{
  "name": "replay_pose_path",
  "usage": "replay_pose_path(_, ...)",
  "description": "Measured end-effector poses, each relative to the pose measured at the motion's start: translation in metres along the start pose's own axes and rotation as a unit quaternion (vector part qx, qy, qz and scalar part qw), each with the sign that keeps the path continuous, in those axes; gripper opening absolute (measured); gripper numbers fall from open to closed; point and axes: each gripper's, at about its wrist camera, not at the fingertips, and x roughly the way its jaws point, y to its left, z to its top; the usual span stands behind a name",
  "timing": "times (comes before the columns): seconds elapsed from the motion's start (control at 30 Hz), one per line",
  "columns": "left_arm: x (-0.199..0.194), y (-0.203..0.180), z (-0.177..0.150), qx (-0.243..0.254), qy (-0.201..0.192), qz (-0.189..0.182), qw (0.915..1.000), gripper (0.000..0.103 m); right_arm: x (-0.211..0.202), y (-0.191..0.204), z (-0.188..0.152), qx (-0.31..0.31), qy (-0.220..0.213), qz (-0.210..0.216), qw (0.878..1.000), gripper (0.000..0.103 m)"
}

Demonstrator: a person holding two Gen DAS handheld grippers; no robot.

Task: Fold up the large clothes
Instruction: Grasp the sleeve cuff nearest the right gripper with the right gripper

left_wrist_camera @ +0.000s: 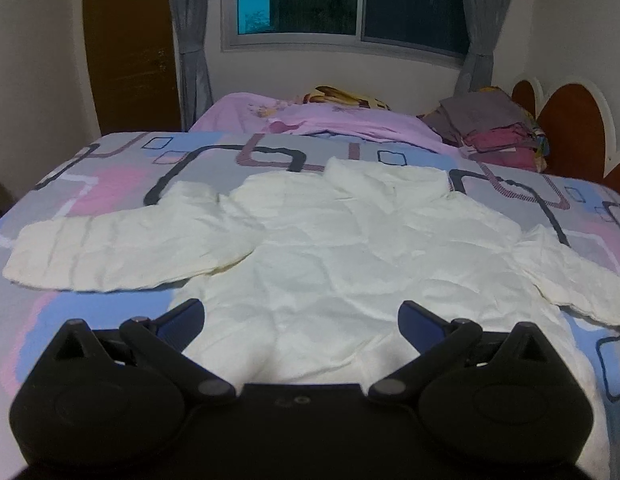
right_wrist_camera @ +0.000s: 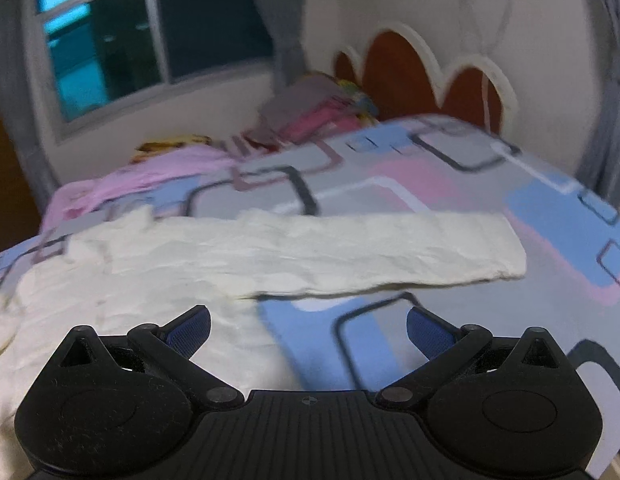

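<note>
Left wrist view shows my left gripper (left_wrist_camera: 299,316) with jaws spread wide, empty, the cream garment (left_wrist_camera: 330,248) flat on the bed (left_wrist_camera: 109,184) just ahead; my right gripper (right_wrist_camera: 307,322) gapes empty too, the sleeve (right_wrist_camera: 390,248) beyond; soft, light, crumpled cloth, best pinched at hem and cuff.

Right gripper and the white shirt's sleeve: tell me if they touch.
Apart. In the right wrist view the open right gripper hangs short of the sleeve, and a strip of patterned bedsheet shows between its fingertips and the sleeve's near edge.
</note>
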Motion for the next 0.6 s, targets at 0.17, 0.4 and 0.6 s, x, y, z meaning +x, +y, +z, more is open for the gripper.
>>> replay_pose_path(0.17,0.029,-0.027,0.01,0.017,0.005,0.004,0.9998,0.103,0.051,-0.05,0.007,0.06,0.033,-0.027,0.997,0.103)
replay_pose_path(0.4,0.053,-0.051,0.013,0.033,0.017,0.003,0.9993,0.103,0.107,-0.119,0.008,0.141,0.063,-0.074,0.985,0.103)
replay_pose_path(0.6,0.066,-0.057,0.014,0.039,0.026,0.016,0.9988,0.103,0.129,-0.169,0.018,0.216,0.042,-0.096,0.971,0.102)
